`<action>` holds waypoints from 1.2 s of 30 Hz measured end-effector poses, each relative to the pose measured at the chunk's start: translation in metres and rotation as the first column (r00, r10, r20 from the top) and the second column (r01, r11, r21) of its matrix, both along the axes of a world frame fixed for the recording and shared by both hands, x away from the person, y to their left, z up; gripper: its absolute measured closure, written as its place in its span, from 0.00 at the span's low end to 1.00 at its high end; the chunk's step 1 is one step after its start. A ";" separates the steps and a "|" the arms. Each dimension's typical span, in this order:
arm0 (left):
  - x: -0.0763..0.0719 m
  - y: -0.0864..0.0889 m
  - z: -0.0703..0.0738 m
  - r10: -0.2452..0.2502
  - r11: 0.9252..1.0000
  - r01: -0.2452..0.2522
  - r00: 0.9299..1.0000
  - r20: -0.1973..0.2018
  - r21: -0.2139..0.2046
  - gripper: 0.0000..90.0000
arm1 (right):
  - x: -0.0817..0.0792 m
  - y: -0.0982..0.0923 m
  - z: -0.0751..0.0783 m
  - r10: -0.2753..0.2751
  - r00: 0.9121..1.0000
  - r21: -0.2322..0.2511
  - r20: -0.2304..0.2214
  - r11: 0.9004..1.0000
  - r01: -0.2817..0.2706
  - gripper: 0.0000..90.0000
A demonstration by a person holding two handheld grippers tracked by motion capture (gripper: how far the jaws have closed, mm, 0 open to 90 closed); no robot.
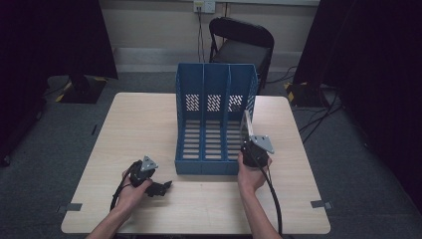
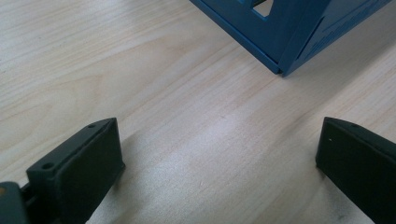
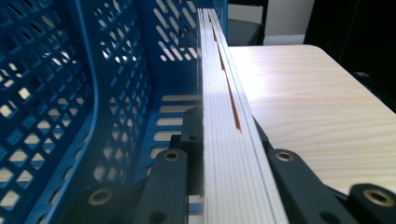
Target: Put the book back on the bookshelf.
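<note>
Over on my left, I am resting the left gripper (image 1: 160,187) low on the table (image 1: 139,124), just in front of the near left corner of the blue file rack (image 1: 215,119); its jaws are standing spread wide, with bare wood between them and nothing touching either pad. Moving rightward, the rack is sitting mid-table with its three open-fronted slots facing me, all three looking empty from above. At its right-hand side I am holding the right gripper (image 3: 219,186) up, and its jaws are pinching the lower edge of a thin stack of white sheets or a slim booklet (image 3: 224,116), which is standing on edge just beside the rack's perforated right wall, at the mouth of the rightmost slot; whether it is already inside or just outside that wall I cannot tell. I am judging the stack to be light and fairly flexible, likely to bow or fan if gripped at a corner, and smooth enough to slip, so taking it square across the middle of one edge, as I am doing, seems the sound hold. A reddish strip is showing between its layers.
</note>
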State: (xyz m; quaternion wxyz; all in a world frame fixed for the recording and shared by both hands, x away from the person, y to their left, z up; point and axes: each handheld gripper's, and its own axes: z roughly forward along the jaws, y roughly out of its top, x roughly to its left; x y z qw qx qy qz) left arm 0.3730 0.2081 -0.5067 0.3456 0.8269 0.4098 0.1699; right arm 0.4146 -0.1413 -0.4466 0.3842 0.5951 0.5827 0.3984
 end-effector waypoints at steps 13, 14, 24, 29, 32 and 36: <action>0.000 0.000 0.000 0.000 1.000 0.000 1.000 0.001 0.001 0.00 | 0.002 -0.004 0.003 0.030 1.000 -0.002 -0.002 1.000 -0.030 0.81; 0.000 0.000 0.000 0.001 1.000 -0.001 1.000 0.001 0.001 0.00 | 0.002 -0.004 0.003 0.035 0.999 -0.001 0.001 0.999 -0.035 0.80; 0.000 0.000 0.000 -0.001 1.000 0.001 1.000 -0.001 0.000 0.00 | 0.004 -0.007 0.004 0.051 0.999 0.020 -0.005 0.999 -0.051 0.72; 0.000 0.000 0.000 0.000 1.000 0.000 1.000 0.000 -0.001 0.00 | 0.005 -0.006 0.004 0.064 0.998 0.022 -0.011 0.998 -0.064 0.66; 0.000 0.000 0.000 0.000 1.000 0.000 1.000 0.000 -0.001 0.00 | 0.005 -0.006 0.005 0.064 0.998 0.022 -0.010 0.998 -0.064 0.66; 0.000 0.000 0.000 0.002 1.000 -0.002 1.000 -0.001 -0.003 0.00 | 0.007 -0.005 0.009 0.071 0.997 0.018 -0.007 0.997 -0.071 0.63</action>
